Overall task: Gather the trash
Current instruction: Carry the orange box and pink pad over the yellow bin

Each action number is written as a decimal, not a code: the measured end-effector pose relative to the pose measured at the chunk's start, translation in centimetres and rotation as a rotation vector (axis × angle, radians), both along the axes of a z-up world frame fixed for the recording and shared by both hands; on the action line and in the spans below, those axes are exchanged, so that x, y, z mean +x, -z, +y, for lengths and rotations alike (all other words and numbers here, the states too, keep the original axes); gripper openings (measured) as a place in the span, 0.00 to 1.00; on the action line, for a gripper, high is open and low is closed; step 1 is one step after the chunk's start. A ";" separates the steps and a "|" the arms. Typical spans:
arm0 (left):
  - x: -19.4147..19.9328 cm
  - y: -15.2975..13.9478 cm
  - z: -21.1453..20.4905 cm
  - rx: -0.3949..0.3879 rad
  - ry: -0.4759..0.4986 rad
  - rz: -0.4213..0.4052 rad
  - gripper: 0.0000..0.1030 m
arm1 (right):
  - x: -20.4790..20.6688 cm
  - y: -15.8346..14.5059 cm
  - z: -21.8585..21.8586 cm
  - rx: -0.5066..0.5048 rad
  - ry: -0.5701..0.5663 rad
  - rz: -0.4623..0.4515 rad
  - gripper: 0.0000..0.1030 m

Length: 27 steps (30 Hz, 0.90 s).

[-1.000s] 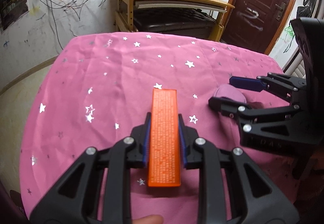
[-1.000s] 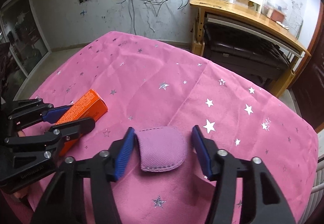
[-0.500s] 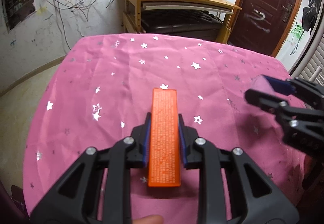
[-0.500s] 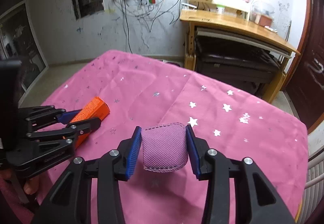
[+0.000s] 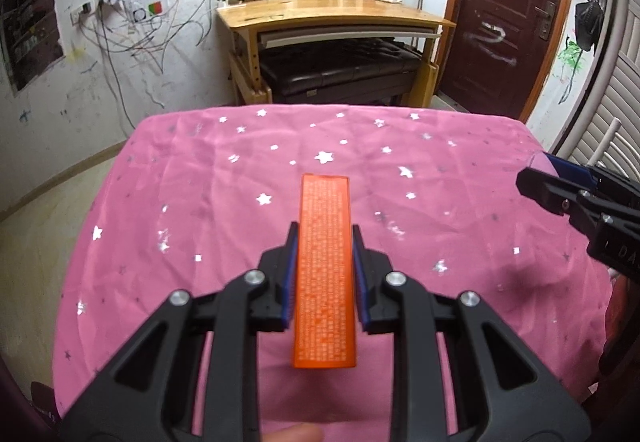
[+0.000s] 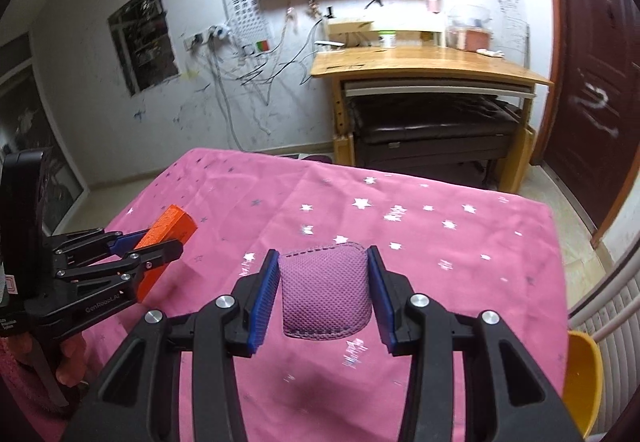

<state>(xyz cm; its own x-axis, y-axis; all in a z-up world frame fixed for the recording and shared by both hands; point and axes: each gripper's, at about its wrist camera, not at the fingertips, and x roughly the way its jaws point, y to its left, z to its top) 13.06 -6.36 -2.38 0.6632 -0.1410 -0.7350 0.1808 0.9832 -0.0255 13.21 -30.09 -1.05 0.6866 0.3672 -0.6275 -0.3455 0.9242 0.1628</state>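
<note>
Both grippers aloft over the pink cloth. Left gripper clamped on an orange box, held lengthwise along its fingers. Right gripper clamped on a purple mesh pouch. Yellow bin sits off the cloth's right edge.

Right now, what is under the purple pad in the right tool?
The purple pad hangs clamped in the right tool, clear of the table. Beneath it only the pink star cloth shows, with a dark shadow. The table under the cloth is covered and cannot be seen.
</note>
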 end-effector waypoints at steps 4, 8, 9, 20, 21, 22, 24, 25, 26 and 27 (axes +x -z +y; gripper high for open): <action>-0.1 -0.5 -1.8 0.008 0.025 -0.008 0.21 | -1.0 -0.2 -2.7 0.033 0.046 -0.016 0.37; -0.2 -0.7 -3.5 0.020 0.051 -0.015 0.21 | -1.9 -0.2 -5.6 0.060 0.089 -0.024 0.37; -0.2 -0.8 -4.0 0.024 0.059 -0.015 0.21 | -2.1 -0.1 -6.2 0.065 0.099 -0.026 0.37; -0.3 -1.2 -9.9 0.061 0.139 -0.022 0.21 | -4.5 0.1 -14.4 0.161 0.243 -0.067 0.37; -0.2 -1.2 -10.3 0.061 0.145 -0.022 0.21 | -4.6 0.1 -14.9 0.167 0.253 -0.069 0.37; -0.3 -1.2 -11.0 0.063 0.157 -0.022 0.21 | -4.9 0.2 -15.8 0.178 0.273 -0.074 0.37; -0.4 -1.2 -12.4 0.065 0.178 -0.021 0.21 | -5.3 0.2 -17.4 0.196 0.299 -0.081 0.37; -0.4 -1.1 -13.1 0.067 0.190 -0.021 0.21 | -5.5 0.2 -18.0 0.203 0.312 -0.085 0.37; -0.3 -1.1 -13.7 0.067 0.200 -0.020 0.21 | -5.7 0.2 -18.8 0.210 0.330 -0.090 0.37; -0.2 -1.0 -14.2 0.065 0.209 -0.017 0.21 | -5.7 0.3 -19.3 0.214 0.342 -0.091 0.37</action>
<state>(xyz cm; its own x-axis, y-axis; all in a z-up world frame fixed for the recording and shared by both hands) 12.82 -20.56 -1.35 0.6367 -0.2293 -0.7362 0.3810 0.9236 0.0419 7.47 -49.42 -1.33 0.8409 0.2236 -0.4929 -0.0457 0.9368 0.3470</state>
